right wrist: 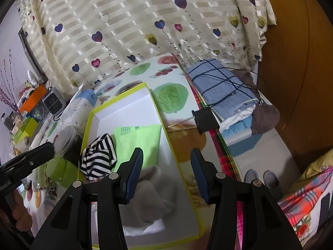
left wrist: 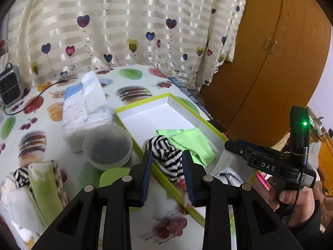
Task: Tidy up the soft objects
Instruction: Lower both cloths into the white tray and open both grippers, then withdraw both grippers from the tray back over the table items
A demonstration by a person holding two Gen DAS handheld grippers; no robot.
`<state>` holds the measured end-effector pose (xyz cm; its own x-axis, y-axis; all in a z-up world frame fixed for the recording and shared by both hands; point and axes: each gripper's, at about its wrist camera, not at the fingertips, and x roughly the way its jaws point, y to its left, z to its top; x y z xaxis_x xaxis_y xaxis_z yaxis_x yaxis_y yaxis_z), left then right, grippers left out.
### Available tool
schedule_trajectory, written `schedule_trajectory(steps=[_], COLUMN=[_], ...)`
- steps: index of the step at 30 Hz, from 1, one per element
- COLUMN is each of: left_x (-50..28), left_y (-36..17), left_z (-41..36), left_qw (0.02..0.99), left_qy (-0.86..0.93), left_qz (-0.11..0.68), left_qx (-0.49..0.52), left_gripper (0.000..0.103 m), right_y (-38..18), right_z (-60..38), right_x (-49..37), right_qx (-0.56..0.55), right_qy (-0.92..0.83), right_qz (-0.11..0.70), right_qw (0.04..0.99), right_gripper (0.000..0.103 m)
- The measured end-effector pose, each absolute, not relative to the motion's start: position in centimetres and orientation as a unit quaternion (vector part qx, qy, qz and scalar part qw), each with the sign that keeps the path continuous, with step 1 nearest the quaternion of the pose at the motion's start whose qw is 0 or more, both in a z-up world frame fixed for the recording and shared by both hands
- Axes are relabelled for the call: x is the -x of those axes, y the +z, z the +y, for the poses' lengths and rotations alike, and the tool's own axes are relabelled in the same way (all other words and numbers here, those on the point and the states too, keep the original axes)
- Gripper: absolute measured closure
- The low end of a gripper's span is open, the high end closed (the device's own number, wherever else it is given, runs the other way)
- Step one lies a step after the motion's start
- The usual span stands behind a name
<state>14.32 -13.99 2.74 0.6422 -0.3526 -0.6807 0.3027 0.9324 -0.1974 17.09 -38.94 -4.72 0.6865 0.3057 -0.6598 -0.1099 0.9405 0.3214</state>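
Observation:
A shallow white box with a yellow-green rim point(left wrist: 141, 104) point(right wrist: 122, 95) lies on the fruit-print tablecloth. Inside it lie a folded green cloth point(left wrist: 187, 139) point(right wrist: 141, 137), a black-and-white striped sock point(left wrist: 166, 156) point(right wrist: 97, 156) and a grey sock point(left wrist: 229, 166) point(right wrist: 154, 187). My left gripper point(left wrist: 167, 175) hovers over the striped sock, its jaws apart, and the pads do not press the sock. In the right wrist view my right gripper point(right wrist: 166, 166) stands open above the grey sock and the green cloth, holding nothing. Each gripper shows in the other's view: the right gripper point(left wrist: 229, 145), the left gripper point(right wrist: 41, 150).
Left of the box stand a tissue pack point(left wrist: 87, 112) and a round plastic tub point(left wrist: 108, 145). Rolled cloths point(left wrist: 45, 183) and another striped sock point(left wrist: 21, 177) lie at the near left. A small heater point(left wrist: 10, 87) stands far left. Folded blue towels point(right wrist: 224, 89) sit right of the table, by a wooden wardrobe point(left wrist: 270, 62).

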Motion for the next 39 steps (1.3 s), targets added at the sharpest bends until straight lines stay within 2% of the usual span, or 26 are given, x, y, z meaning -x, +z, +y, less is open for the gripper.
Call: schedule_trajectory(steps=[14, 28, 39], left_x=[-11.3, -7.8, -6.4], left_y=[3.6, 4.3, 4.0], left_z=[-11.1, -7.8, -5.6], left_qw=[0.913, 0.928, 0.937], left_qy=[-0.164, -0.126, -0.094], left_qz=[0.369, 0.346, 0.331], left_qx=[0.048, 0.062, 0.064], left_gripper=[0.075, 0.075, 0.075], right_y=[-4.4, 0.2, 1.8], right_z=[-37.9, -32.7, -28.7], right_x=[-15.6, -10.7, -8.6], right_qx=[-0.124, -0.057, -0.019], right_qy=[0.123, 0.183, 0.23], right_qz=[0.391, 0.332, 0.308], right_qw=[0.904, 0.924, 0.923], right_gripper=[0.054, 0.054, 0.054])
